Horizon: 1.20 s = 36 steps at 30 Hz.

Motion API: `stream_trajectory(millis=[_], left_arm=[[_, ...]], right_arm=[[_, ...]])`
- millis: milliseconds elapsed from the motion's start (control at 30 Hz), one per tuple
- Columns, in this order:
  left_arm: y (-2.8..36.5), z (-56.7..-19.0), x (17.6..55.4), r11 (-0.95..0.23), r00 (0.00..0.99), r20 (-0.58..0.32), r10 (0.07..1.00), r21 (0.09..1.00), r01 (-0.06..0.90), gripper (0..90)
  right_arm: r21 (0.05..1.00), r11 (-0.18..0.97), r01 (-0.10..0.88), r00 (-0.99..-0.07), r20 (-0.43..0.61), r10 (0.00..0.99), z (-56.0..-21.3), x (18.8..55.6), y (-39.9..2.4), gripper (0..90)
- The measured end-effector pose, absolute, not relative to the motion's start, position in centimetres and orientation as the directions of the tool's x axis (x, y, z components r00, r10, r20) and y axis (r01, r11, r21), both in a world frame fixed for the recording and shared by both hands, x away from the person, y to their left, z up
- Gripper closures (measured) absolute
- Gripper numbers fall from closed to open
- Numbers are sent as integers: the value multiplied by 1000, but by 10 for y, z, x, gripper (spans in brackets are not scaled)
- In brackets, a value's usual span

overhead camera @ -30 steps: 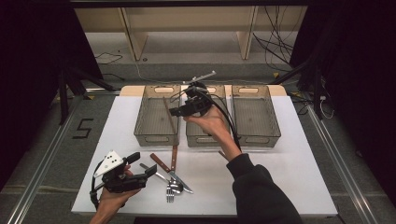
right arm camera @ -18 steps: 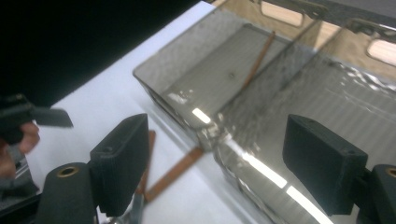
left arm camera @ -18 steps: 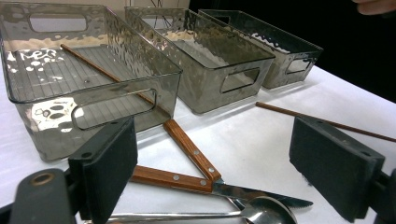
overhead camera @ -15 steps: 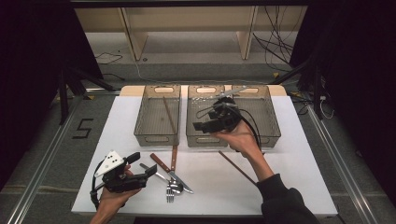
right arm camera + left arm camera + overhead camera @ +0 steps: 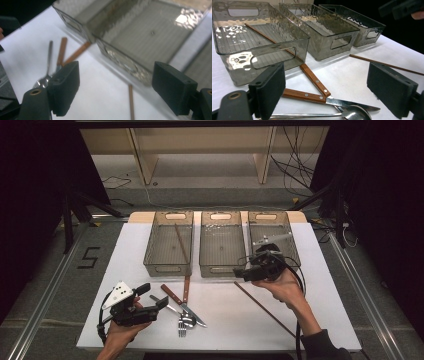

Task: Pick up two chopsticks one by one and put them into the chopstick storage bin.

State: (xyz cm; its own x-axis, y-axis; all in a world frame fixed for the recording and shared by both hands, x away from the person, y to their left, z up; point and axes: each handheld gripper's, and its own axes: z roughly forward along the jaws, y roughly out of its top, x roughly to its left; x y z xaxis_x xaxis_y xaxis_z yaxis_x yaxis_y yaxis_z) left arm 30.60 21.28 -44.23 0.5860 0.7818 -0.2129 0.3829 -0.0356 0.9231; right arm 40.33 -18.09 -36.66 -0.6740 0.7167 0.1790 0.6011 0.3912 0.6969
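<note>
Two wooden-handled knives lie crossed at the front of the white table, with a spoon and a fork. My left gripper hovers open just left of this pile, with nothing between its jaws. One brown chopstick lies in the left bin. A second chopstick lies loose on the table. My right gripper is open and empty, above the loose chopstick's far end and near the middle bin's front wall.
Three clear grey bins stand side by side at the back; the right bin is behind my right hand. A wooden shelf frame and cables on the floor lie beyond the table. Bare white table surrounds the cutlery.
My right gripper has swung from over the left bin to the right and back toward the table's front. The left gripper and the cutlery have stayed put.
</note>
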Motion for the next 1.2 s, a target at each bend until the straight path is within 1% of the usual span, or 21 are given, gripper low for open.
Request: stream_trajectory(millis=[200, 400, 867, 967, 1033, 1200], left_arm=[[212, -442, 306, -43, 589, -209, 781, 922, 385, 145], [212, -441, 306, -49, 593, -204, 779, 923, 382, 145], [212, -441, 305, -48, 595, -204, 777, 924, 380, 144], [212, -441, 305, -52, 596, -201, 777, 924, 380, 144], [212, -441, 305, -50, 596, -203, 777, 924, 379, 144], [212, -441, 305, -51, 597, -203, 776, 924, 379, 144]], right_arm=[[670, 375, 641, -647, 208, 733, -383, 390, -205, 240], [605, 415, 679, -636, 203, 744, -397, 381, -216, 240], [448, 538, 714, -648, 131, 750, -423, 375, -213, 229], [420, 550, 721, -645, 117, 755, -427, 375, -213, 260], [396, 558, 730, -642, 114, 759, -430, 376, -214, 296], [351, 570, 743, -639, 120, 760, -436, 376, -215, 445]])
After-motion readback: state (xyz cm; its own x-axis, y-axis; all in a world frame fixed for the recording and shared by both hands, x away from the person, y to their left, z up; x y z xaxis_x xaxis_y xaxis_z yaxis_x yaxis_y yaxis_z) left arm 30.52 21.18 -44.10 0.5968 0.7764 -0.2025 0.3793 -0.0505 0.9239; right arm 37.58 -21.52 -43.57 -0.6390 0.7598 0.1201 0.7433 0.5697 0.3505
